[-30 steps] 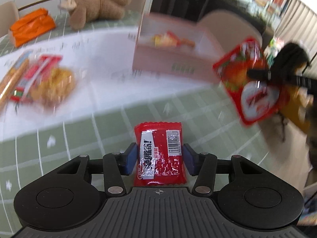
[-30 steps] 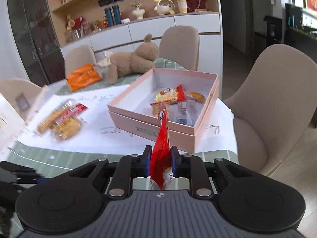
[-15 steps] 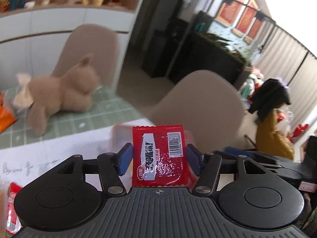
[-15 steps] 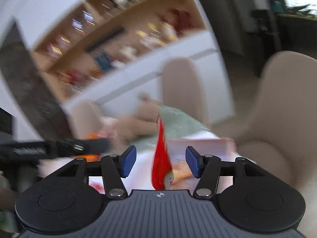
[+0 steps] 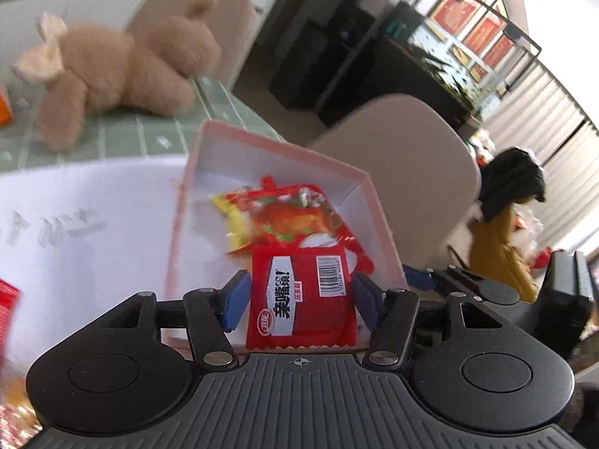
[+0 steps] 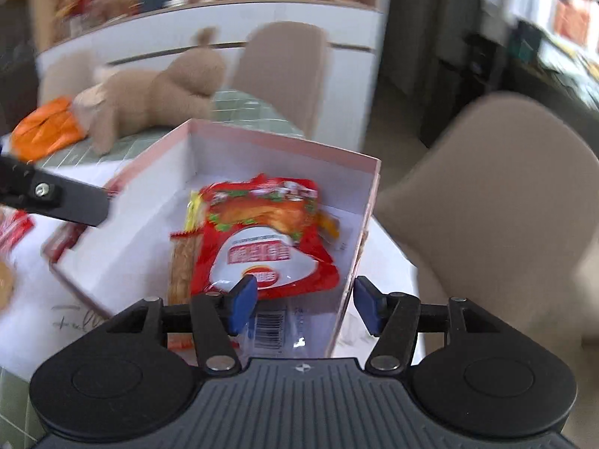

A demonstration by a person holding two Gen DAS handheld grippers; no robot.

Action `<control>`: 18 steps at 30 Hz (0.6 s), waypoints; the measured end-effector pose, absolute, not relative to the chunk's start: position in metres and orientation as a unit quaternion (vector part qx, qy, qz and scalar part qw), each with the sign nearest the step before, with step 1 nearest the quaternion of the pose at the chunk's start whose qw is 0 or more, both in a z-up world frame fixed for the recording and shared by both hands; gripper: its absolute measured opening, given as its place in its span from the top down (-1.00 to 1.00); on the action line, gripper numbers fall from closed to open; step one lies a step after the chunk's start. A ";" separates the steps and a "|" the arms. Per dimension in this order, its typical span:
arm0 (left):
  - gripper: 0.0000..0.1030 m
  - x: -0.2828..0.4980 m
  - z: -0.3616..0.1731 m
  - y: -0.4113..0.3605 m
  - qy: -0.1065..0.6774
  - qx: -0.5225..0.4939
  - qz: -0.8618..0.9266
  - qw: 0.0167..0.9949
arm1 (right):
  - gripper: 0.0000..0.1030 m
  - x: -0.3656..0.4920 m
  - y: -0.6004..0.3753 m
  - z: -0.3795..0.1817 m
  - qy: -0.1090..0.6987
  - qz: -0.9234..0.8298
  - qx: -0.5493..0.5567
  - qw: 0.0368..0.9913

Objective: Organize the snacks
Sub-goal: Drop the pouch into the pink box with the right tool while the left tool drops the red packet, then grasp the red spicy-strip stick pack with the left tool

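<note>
Left tongs [image 5: 299,301]: spread wide, a small red snack packet [image 5: 301,299] upright between the blue pads, contact unclear. Right tongs [image 6: 305,305]: spread wide, empty, above the pink box [image 6: 262,142]. Box contents: large red snack pouch [image 6: 262,235] on other packets. Surface [image 5: 75,202]: plush bear [image 5: 123,63] beyond the box.

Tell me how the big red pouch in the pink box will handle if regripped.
The big red pouch looks floppy: it drapes crumpled over other packets in the pink box. Its glossy film may slip when pinched. Probably light, since it looks thin for its size.
</note>
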State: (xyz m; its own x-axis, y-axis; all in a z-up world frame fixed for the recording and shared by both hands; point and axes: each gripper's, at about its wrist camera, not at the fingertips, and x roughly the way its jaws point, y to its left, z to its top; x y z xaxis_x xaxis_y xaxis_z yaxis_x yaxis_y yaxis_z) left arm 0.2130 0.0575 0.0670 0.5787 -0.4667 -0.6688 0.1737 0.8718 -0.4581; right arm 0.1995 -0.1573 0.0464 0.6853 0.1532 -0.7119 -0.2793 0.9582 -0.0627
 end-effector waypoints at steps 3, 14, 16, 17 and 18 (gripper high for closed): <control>-0.26 0.215 0.066 0.064 0.420 -0.147 -0.148 0.883 | -0.10 0.204 -0.134 0.044 0.366 0.174 -0.096 0.909; -0.15 0.198 0.078 0.065 0.425 -0.066 -0.093 0.898 | -0.34 0.174 -0.116 0.063 0.336 0.185 -0.134 0.914; -0.15 0.192 0.080 0.073 0.423 -0.074 -0.083 0.899 | -0.36 0.155 -0.120 0.071 0.325 0.183 -0.141 0.917; -0.15 0.185 0.082 0.081 0.418 -0.079 -0.073 0.902 | -0.39 0.147 -0.121 0.075 0.318 0.180 -0.145 0.919; -0.01 0.176 0.083 0.092 0.409 -0.088 -0.060 0.906 | -0.54 0.139 -0.123 0.078 0.316 0.180 -0.148 0.920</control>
State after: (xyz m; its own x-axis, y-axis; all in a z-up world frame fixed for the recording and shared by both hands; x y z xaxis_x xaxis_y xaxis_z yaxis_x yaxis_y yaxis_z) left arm 0.1763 0.0920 0.0827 0.6587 -0.1814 -0.7302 0.0377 0.9772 -0.2088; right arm 0.1392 -0.1232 0.0783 0.7347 0.2379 -0.6352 -0.4249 0.8914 -0.1576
